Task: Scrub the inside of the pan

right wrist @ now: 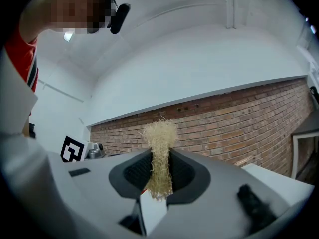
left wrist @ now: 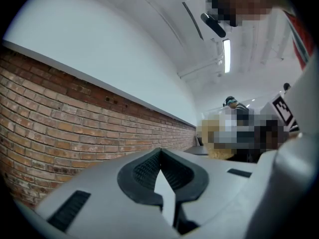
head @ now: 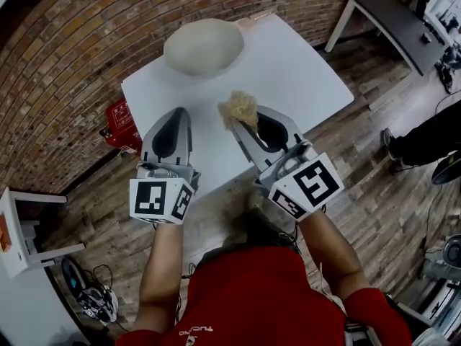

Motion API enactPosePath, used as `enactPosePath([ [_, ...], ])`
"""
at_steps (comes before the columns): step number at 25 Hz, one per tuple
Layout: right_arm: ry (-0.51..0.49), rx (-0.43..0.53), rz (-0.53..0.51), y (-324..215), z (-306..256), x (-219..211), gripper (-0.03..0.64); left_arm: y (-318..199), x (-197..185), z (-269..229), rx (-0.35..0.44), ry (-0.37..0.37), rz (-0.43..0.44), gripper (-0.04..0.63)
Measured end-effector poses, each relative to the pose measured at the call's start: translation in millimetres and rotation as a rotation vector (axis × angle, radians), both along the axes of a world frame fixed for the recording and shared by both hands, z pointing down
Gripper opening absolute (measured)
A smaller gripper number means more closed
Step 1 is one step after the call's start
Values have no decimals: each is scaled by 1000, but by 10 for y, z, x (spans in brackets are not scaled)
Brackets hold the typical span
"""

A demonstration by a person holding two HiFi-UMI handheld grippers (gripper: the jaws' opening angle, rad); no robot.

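Observation:
A round cream-coloured pan [head: 204, 45] lies at the far side of the white table [head: 302, 78], with a pale handle stub at its right. Whether its inside faces up I cannot tell. My right gripper [head: 242, 118] is shut on a tuft of straw-coloured scrubber [head: 239, 107] and hovers over the table's middle, short of the pan. In the right gripper view the scrubber [right wrist: 159, 136] sticks up between the jaws of the right gripper [right wrist: 159, 156]. My left gripper [head: 180, 111] is beside it, shut with nothing held; in the left gripper view the left gripper [left wrist: 160, 153] shows its pads meeting.
A red box [head: 121, 125] sits on the floor against the brick wall [head: 65, 63]. A white stool [head: 18, 229] stands at the left with cables [head: 94, 298] below it. A dark table [head: 400, 24] and a person's leg [head: 421, 139] are at the right.

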State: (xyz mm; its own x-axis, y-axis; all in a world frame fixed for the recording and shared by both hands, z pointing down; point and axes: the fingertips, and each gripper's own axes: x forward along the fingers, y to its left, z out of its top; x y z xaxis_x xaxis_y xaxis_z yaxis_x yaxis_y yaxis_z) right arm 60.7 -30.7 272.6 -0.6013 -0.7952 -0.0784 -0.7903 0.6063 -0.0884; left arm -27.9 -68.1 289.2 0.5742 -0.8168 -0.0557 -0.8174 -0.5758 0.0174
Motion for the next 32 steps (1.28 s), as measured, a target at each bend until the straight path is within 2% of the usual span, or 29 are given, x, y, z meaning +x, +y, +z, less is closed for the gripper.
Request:
enactPosePath([
  [4,1,-10,-45,-430,18,203,87,-426,223,-5,-1,-1,-47,14],
  [10,21,-17,-116,-936,0,335,87,-870,353,-58,1,-4,-121,14],
  [18,34,-35,-124,-1569,-17,395,87,-1379,395,-71,6,-30,-146,14],
  [25,95,-47,-111,-2122,-12,293,87,-1865,281,-39,26,-16,-161,14],
  [32,172,-121,-74,-2793,177,31,87,-2470,-6,162,22,-40,-166,14],
])
